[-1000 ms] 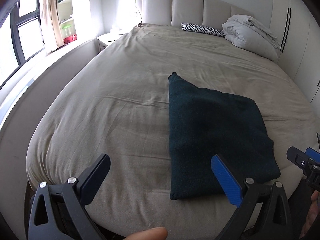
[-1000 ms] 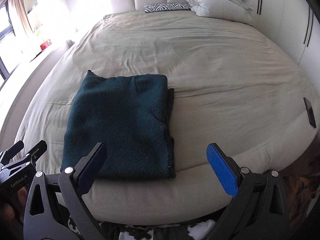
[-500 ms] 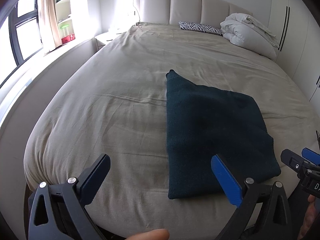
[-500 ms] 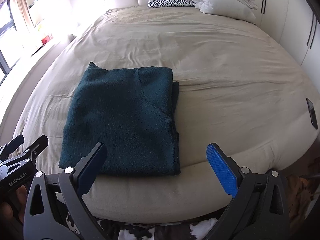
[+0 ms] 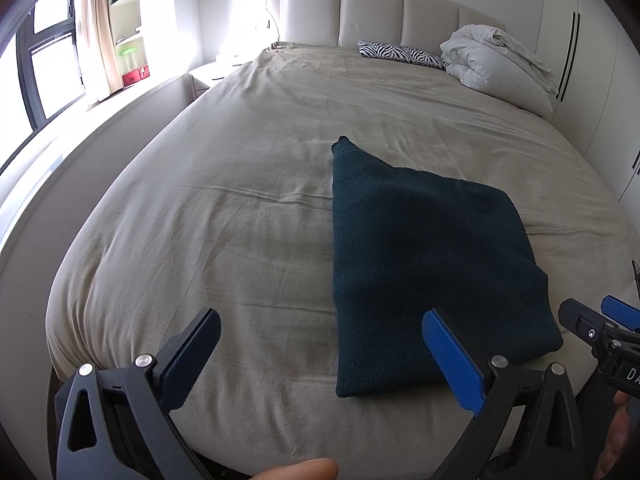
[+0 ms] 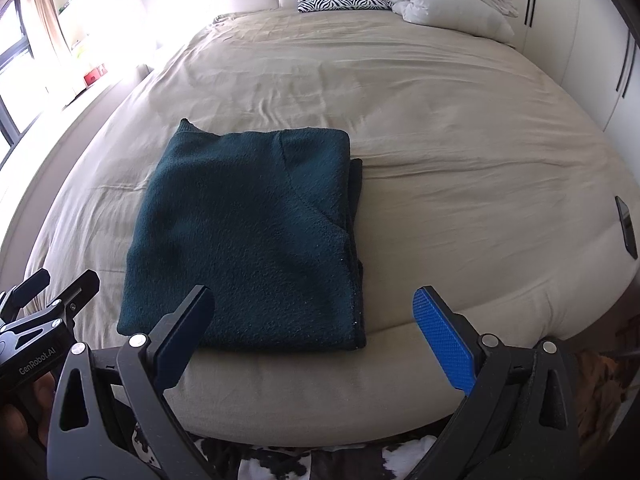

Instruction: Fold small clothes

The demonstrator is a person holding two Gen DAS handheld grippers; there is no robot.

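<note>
While the folded green sweater (image 6: pixel 248 236) lies flat, each hand-held gripper, left (image 5: pixel 320 354) and right (image 6: pixel 316 330), hovers wide open, empty, near the bed edge (image 6: pixel 320 392).

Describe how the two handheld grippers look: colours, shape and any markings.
The left gripper and the right gripper are alike: black triangular frames with cut-outs and silver screws, and two flat fingers each, one with a ribbed blue pad, the other dark. White lettering "GenRobot.AI" marks the left gripper's body. No cables or sleeves show.
</note>
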